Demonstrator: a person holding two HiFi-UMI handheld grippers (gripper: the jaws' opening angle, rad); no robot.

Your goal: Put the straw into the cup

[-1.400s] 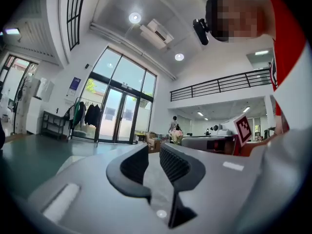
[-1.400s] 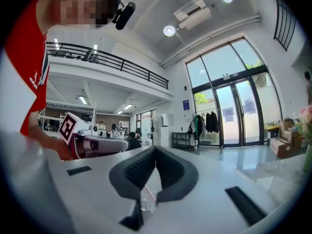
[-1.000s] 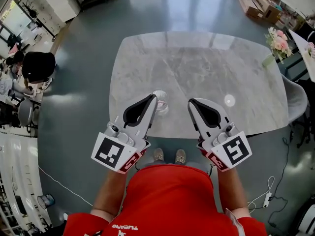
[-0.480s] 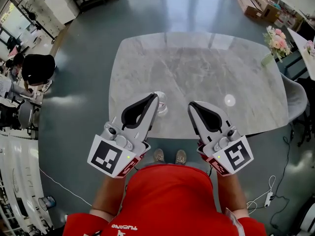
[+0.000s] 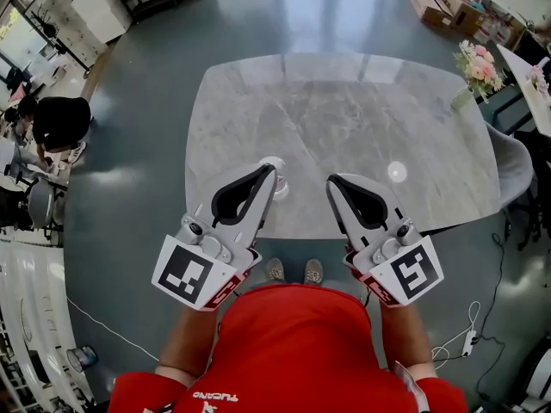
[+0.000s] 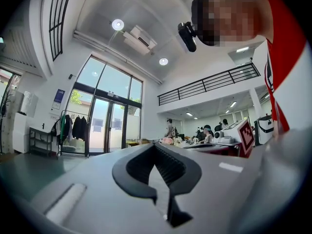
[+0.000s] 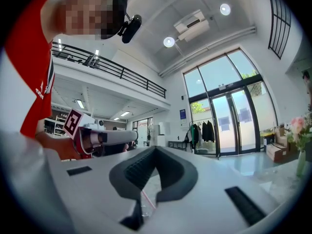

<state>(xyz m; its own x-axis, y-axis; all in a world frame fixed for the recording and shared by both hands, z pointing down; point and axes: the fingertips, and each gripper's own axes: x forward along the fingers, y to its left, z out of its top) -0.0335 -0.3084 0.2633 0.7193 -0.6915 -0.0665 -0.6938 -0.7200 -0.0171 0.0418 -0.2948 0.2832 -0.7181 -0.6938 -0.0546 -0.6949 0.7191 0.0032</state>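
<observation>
Left gripper (image 5: 269, 172) jaws closed together, empty; tips just beside clear cup (image 5: 281, 180), which stands on marble surface (image 5: 344, 110). Right gripper (image 5: 331, 181) jaws together too; thin pink line (image 7: 147, 199), perhaps the straw, shows in their gap, grip unclear

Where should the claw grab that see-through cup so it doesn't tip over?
I'd grab the cup by its round side wall, low down, coming in level from the near edge of the table. It seems to stand upright, mouth up, and the left claw is right beside it.
</observation>
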